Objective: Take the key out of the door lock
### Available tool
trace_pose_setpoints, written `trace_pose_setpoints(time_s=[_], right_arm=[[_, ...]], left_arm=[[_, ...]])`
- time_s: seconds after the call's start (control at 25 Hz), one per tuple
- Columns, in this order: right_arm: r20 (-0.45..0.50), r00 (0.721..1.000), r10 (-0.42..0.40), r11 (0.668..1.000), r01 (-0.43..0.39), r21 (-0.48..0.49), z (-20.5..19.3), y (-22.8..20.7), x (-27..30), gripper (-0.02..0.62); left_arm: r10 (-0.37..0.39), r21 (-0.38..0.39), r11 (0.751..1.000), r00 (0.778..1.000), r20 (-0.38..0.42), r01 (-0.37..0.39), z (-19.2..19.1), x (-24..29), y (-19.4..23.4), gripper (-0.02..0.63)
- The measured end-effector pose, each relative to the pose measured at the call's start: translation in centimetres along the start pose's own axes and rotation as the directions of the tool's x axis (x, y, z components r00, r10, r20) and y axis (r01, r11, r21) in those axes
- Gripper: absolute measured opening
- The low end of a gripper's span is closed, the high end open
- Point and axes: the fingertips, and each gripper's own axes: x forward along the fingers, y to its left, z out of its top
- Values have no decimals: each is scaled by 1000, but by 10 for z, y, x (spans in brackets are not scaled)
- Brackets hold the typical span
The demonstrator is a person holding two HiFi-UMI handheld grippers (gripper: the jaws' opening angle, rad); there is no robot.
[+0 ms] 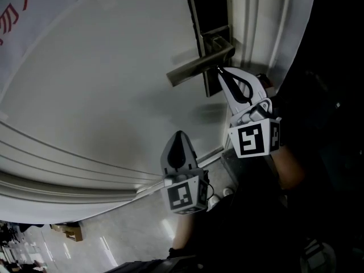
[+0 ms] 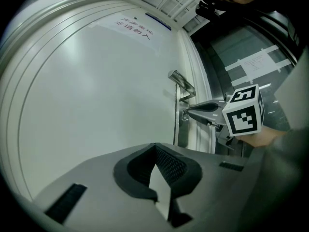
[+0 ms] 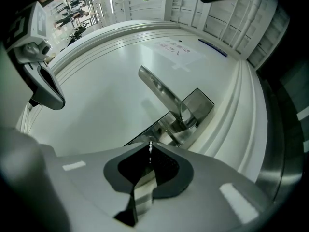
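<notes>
The pale door [image 1: 102,95] carries a metal lever handle [image 1: 199,66] on a dark lock plate [image 1: 210,16]. Just below the handle, my right gripper [image 1: 219,70] points at the lock. In the right gripper view its jaws [image 3: 150,144] are closed tip to tip on a thin shiny key [image 3: 150,149] that sticks out of the lock under the handle [image 3: 161,91]. My left gripper [image 1: 180,134] is shut and holds nothing; it rests lower down, pointing at the bare door panel. From the left gripper view the right gripper [image 2: 189,111] shows side-on at the lock.
The moulded door frame [image 1: 284,27] runs beside the lock, with a dark glass panel [image 2: 256,66] beyond it. A notice with red print [image 1: 17,16] is stuck on the door. The tiled floor [image 1: 114,238] shows below. A forearm [image 1: 287,164] trails behind the right gripper.
</notes>
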Motion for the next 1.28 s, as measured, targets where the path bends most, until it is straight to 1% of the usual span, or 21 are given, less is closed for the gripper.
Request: trace_pose_setpoints(time_s=[0.2,0.36,0.48,0.6,0.8,1.04,1.28], right_arm=[[11,1000,4,1000,-4,11,1,1,0,12],[4,1000,-2,1000,2,16,1,-1,0,11],[-7,1000,9,999,-9,32,0,0,0,11],[1,1000,7,1000,-7,21,1,0,0,11],[-21,1000,21,1000,-22,-14,0,0,-1,11],[-21,999,26,990,-29,-135,-1,2,-1,11],[-37,999,32,962,-41,-270,-2,4,0,11]], left_arm=[[0,-5,1000,1000,0,0,1,0,2,0],[-5,1,1000,1000,2,5,2,1,1,0],[-7,3,1000,1000,0,7,2,1,1,0],[-8,7,1000,1000,1,8,3,1,2,0],[-10,9,1000,1000,-1,10,2,0,2,0],[-13,16,1000,1000,2,13,4,0,2,0],[-12,13,1000,1000,9,12,5,0,3,0]])
